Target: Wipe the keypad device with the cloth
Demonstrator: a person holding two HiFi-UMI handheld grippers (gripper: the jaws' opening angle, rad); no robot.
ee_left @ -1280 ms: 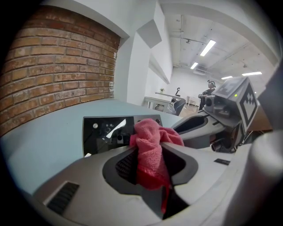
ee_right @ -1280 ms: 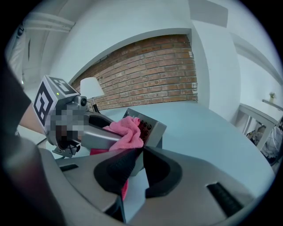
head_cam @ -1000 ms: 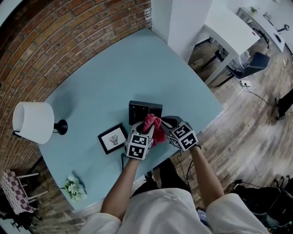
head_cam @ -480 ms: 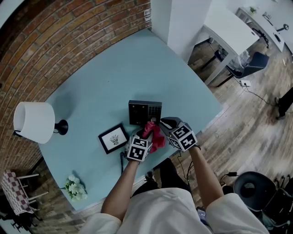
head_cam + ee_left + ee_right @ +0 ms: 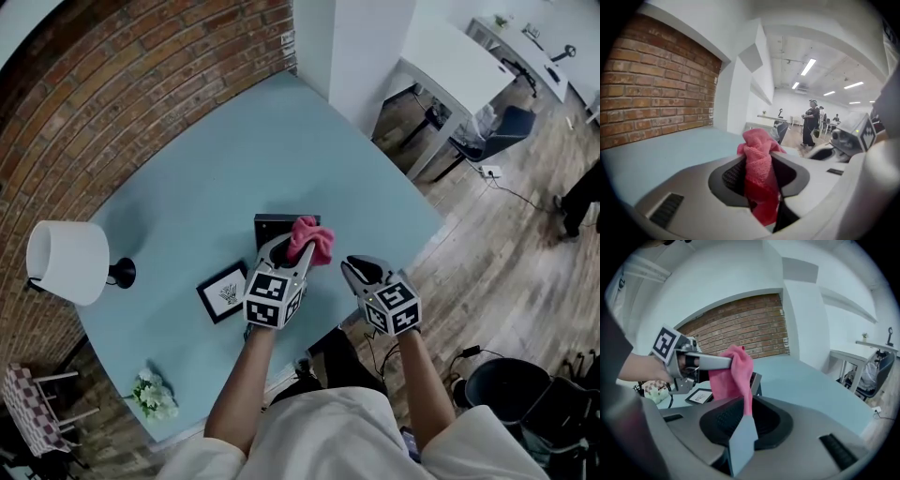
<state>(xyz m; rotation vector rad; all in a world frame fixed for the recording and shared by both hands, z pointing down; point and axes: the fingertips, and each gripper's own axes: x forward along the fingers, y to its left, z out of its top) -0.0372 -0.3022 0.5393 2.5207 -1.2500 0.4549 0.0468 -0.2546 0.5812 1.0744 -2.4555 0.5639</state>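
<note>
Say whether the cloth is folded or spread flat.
Bunched up, not spread: the pink cloth is pinched in folds in the left hand-held gripper.

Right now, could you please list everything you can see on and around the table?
table: one, light blue, centre
brick wall: one, red-brown, upper left
keypad device: one, black, mid-table, partly hidden by the cloth
cloth: one, pink, pinched in the left gripper
picture frame: one, black, left of the left gripper
lamp: one, white shade, black base, table's left corner
flowers: one bunch, white, table's near-left edge
desk: one, white, upper right
left gripper: grey, shut on the cloth
right gripper: grey, open, empty
</note>
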